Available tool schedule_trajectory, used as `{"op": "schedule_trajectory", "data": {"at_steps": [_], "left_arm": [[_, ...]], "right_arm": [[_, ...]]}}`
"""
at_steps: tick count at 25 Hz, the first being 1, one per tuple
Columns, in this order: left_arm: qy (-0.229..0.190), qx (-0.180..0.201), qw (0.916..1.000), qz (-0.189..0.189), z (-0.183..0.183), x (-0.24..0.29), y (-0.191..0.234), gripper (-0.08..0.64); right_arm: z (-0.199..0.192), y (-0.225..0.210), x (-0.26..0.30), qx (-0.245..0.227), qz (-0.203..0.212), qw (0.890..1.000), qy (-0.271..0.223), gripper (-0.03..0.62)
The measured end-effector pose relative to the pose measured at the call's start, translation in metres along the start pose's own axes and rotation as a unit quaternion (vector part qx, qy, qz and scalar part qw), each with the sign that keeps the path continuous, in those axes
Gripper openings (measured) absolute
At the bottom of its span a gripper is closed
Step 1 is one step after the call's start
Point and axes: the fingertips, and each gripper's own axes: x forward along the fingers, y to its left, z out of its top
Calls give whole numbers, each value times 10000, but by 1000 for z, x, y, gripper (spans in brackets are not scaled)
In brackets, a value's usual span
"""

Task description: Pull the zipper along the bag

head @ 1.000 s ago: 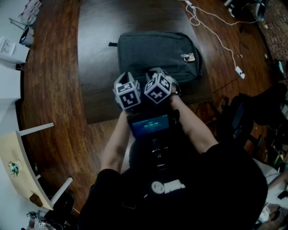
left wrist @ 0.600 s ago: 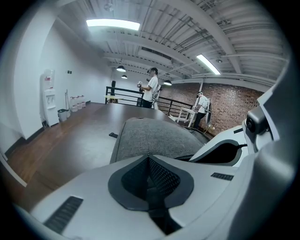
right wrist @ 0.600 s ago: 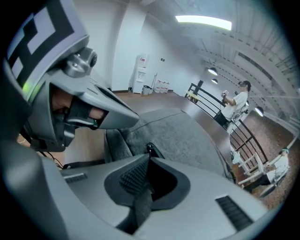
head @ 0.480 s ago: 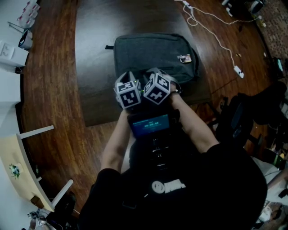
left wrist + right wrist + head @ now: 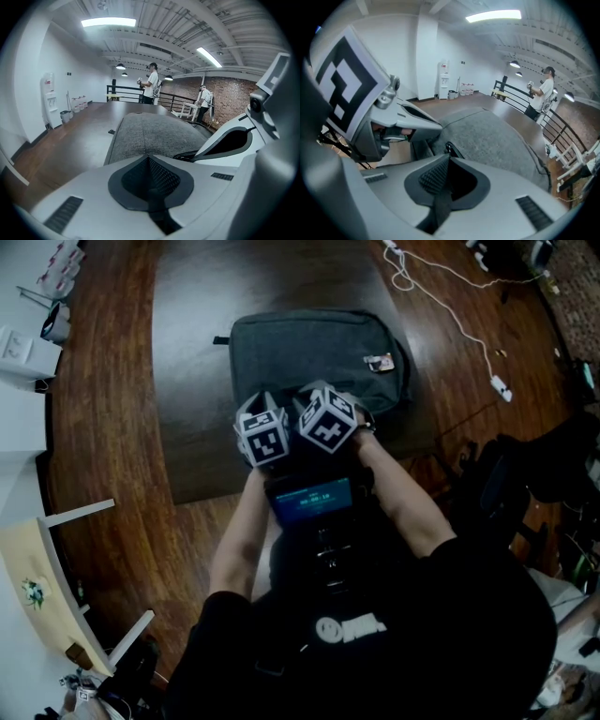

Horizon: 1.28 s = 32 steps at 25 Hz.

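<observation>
Lying flat, bag lengthwise left-to-right.

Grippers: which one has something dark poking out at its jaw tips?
The right gripper: a small dark zipper pull, it seems, pokes out of its closed jaws. The left gripper's closed jaws show only grey bag beyond.

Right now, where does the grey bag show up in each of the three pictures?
Head view: the grey bag lies upper middle, flat on the dark table.
Left gripper view: the bag fills the centre and stretches away, with the table to its left.
Right gripper view: the bag runs from centre to right, with the table beyond it.
Shared landmark: the dark table under the bag.
</observation>
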Motion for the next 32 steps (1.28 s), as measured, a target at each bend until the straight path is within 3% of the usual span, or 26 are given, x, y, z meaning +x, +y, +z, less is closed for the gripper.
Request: {"op": "schedule_trajectory", "data": {"at_steps": [3,32], "left_arm": [[42,37,9999,119,-1,13,-21,2],[211,128,9979,598,-13,-2,9,2]], "right_arm": [[-15,-19,-7,59,136,9999,-79,14],[-20,-11,-22,231,733,9968,-230,14]]}}
